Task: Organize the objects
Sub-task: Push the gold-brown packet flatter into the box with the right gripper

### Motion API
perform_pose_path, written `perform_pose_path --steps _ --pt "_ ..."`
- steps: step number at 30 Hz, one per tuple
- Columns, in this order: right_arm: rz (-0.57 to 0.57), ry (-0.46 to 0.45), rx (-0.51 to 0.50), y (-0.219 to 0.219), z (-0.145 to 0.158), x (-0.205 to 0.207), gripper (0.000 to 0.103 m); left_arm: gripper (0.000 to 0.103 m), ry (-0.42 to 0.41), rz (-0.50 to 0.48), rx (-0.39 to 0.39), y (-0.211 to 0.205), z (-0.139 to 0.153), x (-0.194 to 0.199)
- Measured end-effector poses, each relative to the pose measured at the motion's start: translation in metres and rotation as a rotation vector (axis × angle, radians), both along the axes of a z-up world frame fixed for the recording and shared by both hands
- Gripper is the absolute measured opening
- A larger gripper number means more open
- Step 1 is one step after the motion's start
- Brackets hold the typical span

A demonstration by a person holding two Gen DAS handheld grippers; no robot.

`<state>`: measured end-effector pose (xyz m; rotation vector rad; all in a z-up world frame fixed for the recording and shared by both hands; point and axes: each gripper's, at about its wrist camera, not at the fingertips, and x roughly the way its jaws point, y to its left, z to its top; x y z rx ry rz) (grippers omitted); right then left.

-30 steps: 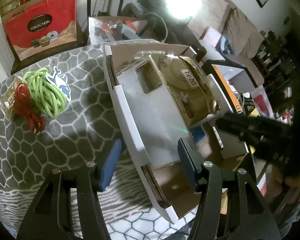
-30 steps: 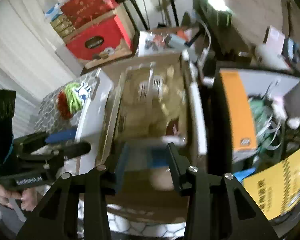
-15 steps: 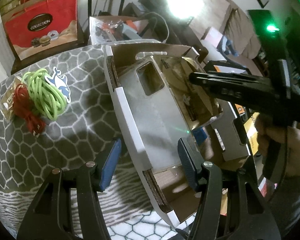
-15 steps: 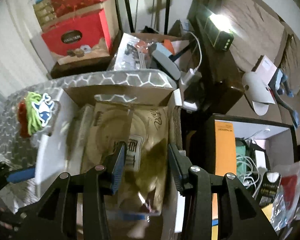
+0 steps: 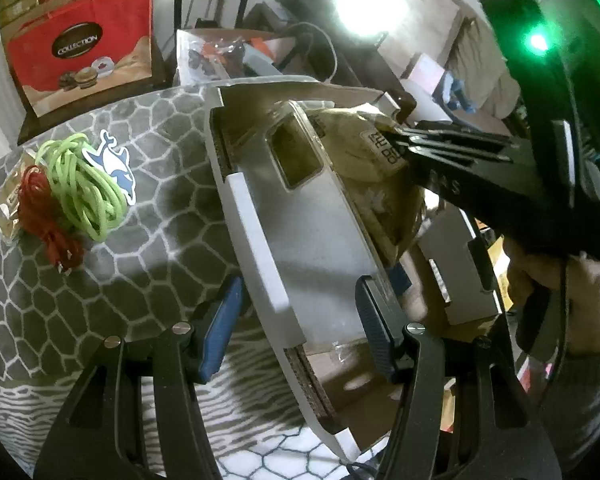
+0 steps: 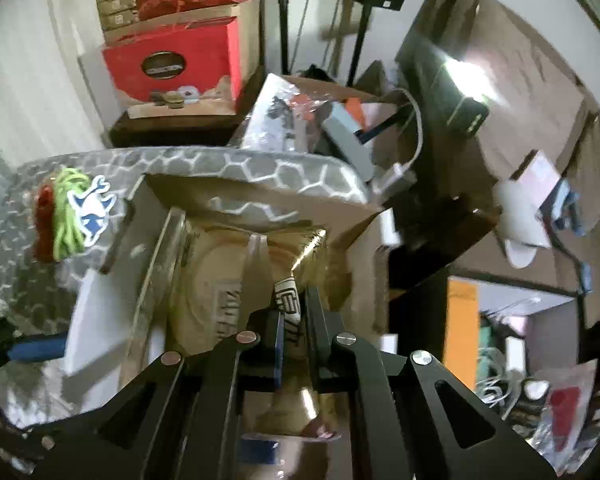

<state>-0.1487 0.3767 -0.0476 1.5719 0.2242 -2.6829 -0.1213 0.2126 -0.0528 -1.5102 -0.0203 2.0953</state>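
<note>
Cardboard box (image 5: pixel 340 392) sits on the grey patterned worktop (image 5: pixel 100 280), and inside it lies a tan foil packet (image 6: pixel 220 280) beside a clear plastic tray (image 5: pixel 308 232). My right gripper (image 6: pixel 292 320) has its fingers drawn close together on a raised fold of that packet; from the left camera I see it reaching in from about 3 o'clock, over the packet's printed label. My left gripper (image 5: pixel 296 320) hangs with fingers well apart, straddling the box's near wall, gripping nothing.

My worry is the pinch: I judge it catches only a crease of slick foil, so a quick lift could let the packet slide free or tear at the fold. The packet also seems wedged against the tray, so pulling may drag the tray or tilt the whole box, since the left fingers are not steadying it. The green cord bundle (image 5: pixel 84 184) and red cord (image 5: pixel 44 220) at 10 o'clock wait untouched.
</note>
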Motion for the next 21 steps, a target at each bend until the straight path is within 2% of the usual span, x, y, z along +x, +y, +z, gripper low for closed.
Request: perform_pose_path --steps 4,8,13,16,21 --pt "-0.052 0.006 0.019 0.011 -0.005 -0.009 0.008 0.055 0.003 -0.003 -0.001 0.002 0.000 0.001" --pt "-0.108 -0.009 -0.066 0.025 -0.010 -0.009 0.010 0.055 0.002 -0.002 -0.004 0.002 0.000 0.001" --pt "-0.096 0.040 -0.093 0.030 0.008 0.008 0.038 0.055 0.003 -0.005 -0.010 0.001 0.001 0.002" --pt "-0.083 0.075 -0.102 0.033 0.024 0.022 0.045 0.055 0.006 -0.004 -0.010 -0.001 0.002 0.002" --pt "-0.076 0.060 -0.125 0.040 0.035 0.051 0.046 0.055 0.019 -0.019 -0.014 -0.004 0.004 0.007"
